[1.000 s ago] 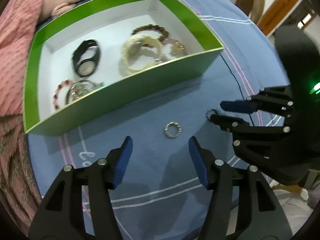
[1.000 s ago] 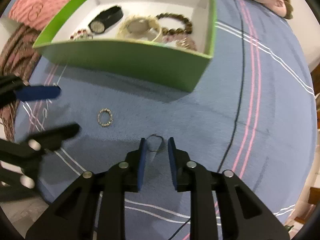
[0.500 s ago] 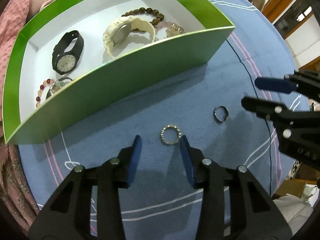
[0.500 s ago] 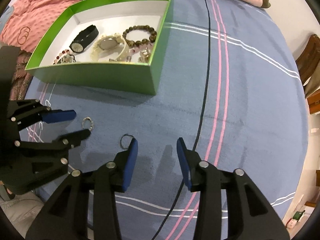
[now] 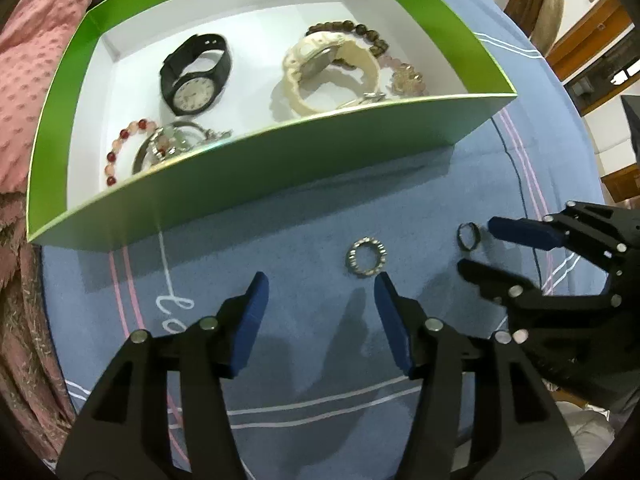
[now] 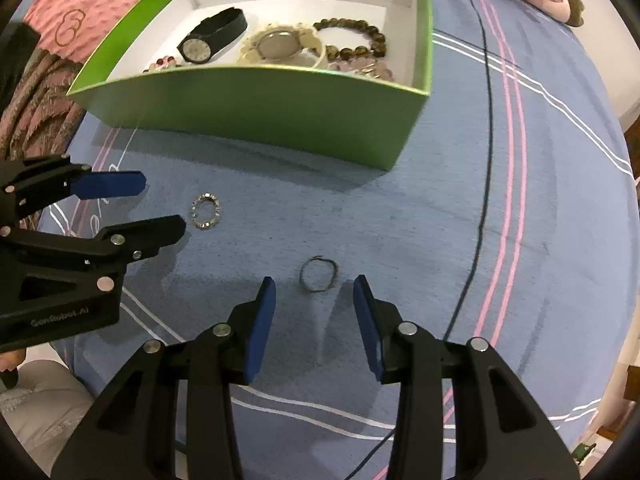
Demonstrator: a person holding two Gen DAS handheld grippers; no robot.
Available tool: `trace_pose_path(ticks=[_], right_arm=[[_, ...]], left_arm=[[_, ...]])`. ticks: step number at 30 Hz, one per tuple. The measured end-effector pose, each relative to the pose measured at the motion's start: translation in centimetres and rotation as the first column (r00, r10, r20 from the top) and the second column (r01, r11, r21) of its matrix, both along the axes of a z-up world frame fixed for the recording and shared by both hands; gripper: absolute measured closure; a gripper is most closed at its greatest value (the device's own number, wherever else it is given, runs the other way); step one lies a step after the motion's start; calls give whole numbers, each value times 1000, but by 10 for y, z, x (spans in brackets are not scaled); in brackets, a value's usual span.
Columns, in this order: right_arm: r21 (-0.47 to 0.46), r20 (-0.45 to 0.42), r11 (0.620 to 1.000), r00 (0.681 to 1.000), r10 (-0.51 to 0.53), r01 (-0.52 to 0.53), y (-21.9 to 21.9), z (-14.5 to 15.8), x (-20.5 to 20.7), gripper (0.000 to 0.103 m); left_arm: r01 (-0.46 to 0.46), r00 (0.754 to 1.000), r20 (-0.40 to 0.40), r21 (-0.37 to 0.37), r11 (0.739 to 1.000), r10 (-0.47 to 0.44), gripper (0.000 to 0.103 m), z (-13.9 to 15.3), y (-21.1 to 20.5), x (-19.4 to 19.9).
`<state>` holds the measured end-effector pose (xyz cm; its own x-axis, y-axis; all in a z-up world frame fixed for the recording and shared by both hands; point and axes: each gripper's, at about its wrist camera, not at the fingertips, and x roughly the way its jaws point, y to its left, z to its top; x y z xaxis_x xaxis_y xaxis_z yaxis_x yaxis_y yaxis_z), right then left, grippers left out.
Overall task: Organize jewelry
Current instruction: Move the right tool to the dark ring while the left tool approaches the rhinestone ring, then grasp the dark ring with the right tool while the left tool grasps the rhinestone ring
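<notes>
A studded silver ring (image 5: 366,257) lies on the blue cloth just ahead of my open left gripper (image 5: 322,282); it also shows in the right wrist view (image 6: 205,211). A thin dark ring (image 6: 319,274) lies just ahead of my open right gripper (image 6: 315,288), also seen in the left wrist view (image 5: 468,236). Both grippers are empty. The green box (image 5: 280,168) behind holds a black watch (image 5: 196,76), a cream watch (image 5: 332,72) and bead bracelets (image 5: 128,144).
A blue striped cloth (image 6: 500,220) covers the table. Pink fabric (image 5: 28,60) lies left of the box. The right gripper body (image 5: 568,280) sits close on the right in the left wrist view. A chair (image 5: 536,8) stands beyond the table.
Both grippers have opened wider. The right gripper moved so the thin ring now lies between its fingertips' line; the left gripper shifted left of the studded ring.
</notes>
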<state>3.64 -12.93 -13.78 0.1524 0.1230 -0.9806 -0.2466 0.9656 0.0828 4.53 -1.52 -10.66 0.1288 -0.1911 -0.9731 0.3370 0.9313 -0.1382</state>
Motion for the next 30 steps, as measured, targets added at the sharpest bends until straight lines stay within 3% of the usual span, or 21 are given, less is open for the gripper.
trace_pose_path(ticks=[5,10,20,30], right_arm=[[12,-1,1000,1000,8,-8,1,-4,1,65],[28,4,1000,1000,-1,0,-5,-5,4,83],[18,-6,1000,1000,-23,24,-20,1,-4,84],[12,-3,1000,1000,-28,28,-8,0,-1,83]], left_arm=[[34,999,6,9,999,-35,41,1,-14,-1],[41,999,5,12,999,-41,39,2,-10,0],[82,996,39,67,994,-85,39,-6,-48,12],[85,995,46,117,989,-91,39,-13,-63,18]])
